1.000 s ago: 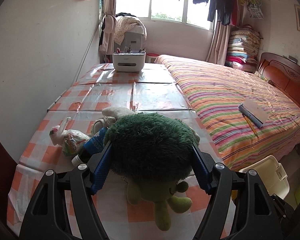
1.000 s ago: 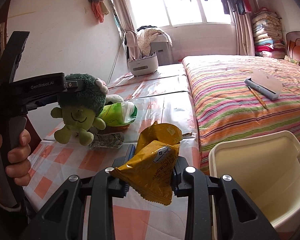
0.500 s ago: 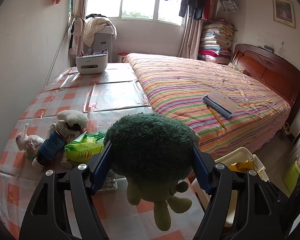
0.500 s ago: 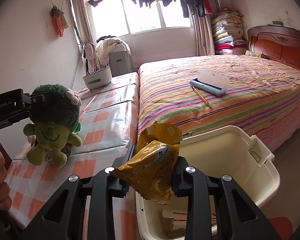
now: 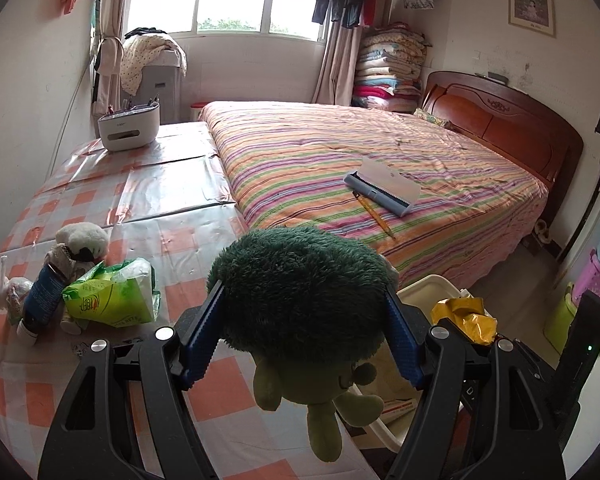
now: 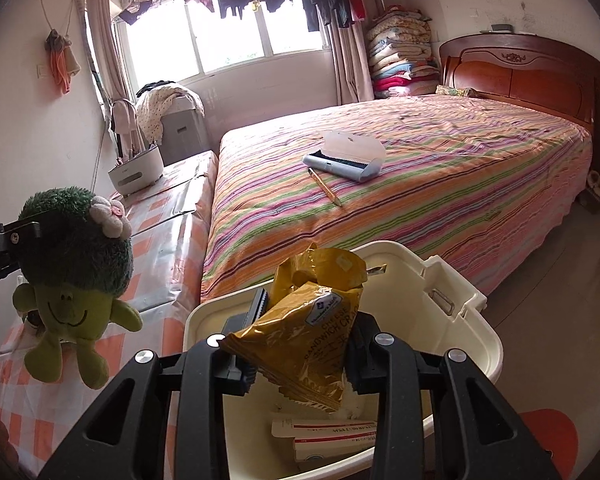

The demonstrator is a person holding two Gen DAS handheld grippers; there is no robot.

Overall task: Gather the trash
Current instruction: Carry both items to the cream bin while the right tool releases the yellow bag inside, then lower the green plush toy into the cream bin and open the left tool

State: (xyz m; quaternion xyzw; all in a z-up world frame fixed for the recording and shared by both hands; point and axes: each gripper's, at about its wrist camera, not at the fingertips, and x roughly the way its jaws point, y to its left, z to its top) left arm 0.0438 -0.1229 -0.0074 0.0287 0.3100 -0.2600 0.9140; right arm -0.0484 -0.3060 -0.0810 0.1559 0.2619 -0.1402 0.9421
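My left gripper (image 5: 302,300) is shut on a green broccoli-like plush toy (image 5: 300,280), which hangs above the checked table's near edge; the toy (image 6: 76,248) also shows at the left of the right wrist view. My right gripper (image 6: 308,314) holds a crumpled yellow cracker bag (image 6: 312,320) over the cream plastic bin (image 6: 460,320) on the floor. Its jaws are opening, and the bag still sits upright between the pads. From the left wrist view the bag (image 5: 464,316) and the bin (image 5: 424,284) lie just right of the toy.
On the checked table (image 5: 160,184) lie a green packet (image 5: 108,296), a dark bottle (image 5: 44,300), a white plush (image 5: 82,240) and a tied plastic bag (image 5: 12,292). A red-and-white carton (image 6: 328,436) lies in the bin. The striped bed (image 5: 340,160) stands beyond.
Both grippers have swung to the right, from over the table to the bin beside the bed. The yellow bag now hangs over the bin's inside, and the toy is near the table's edge.
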